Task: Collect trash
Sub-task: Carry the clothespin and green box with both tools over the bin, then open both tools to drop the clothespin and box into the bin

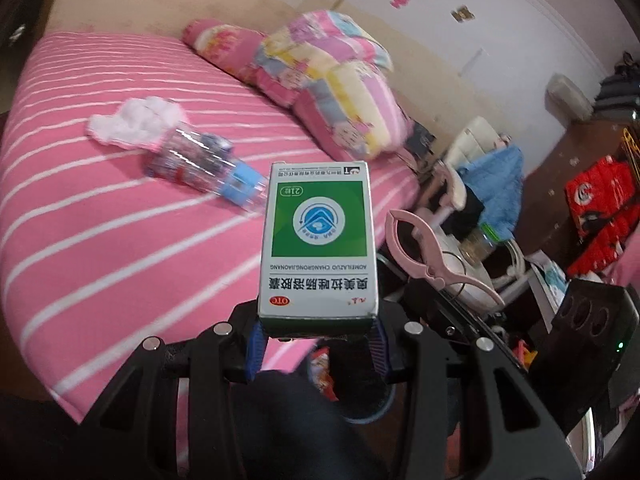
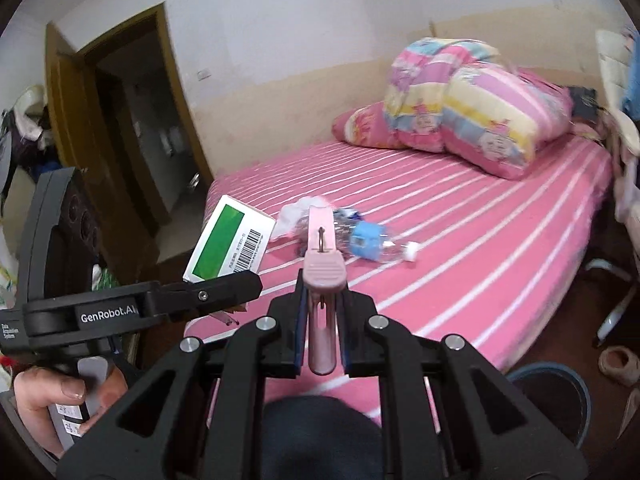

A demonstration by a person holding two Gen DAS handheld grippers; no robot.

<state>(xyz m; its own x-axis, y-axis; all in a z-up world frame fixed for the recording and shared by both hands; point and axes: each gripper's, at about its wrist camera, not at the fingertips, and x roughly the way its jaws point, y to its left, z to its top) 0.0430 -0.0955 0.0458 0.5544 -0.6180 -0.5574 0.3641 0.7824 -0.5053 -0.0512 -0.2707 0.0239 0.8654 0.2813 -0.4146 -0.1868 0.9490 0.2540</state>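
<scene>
My left gripper (image 1: pixel 318 338) is shut on a green and white medicine box (image 1: pixel 318 240), held up over the bed's near edge; the same box (image 2: pixel 230 240) shows at the left of the right wrist view. My right gripper (image 2: pixel 322 332) is shut on a pink clothes peg (image 2: pixel 322 272), which also appears as the pink peg (image 1: pixel 432 256) right of the box. On the pink striped bed (image 2: pixel 460 216) lie an empty clear plastic bottle (image 2: pixel 368 242) with a blue label and a white crumpled tissue (image 1: pixel 136 122). The bottle (image 1: pixel 204 168) lies beyond the box.
A folded patchwork quilt (image 2: pixel 472 108) and pillow sit at the bed's head. A dark round bin (image 2: pixel 556 396) stands on the floor at the bed's foot, right. An open doorway (image 2: pixel 148 128) is at left. Clutter and a chair (image 1: pixel 480 168) crowd the bedside.
</scene>
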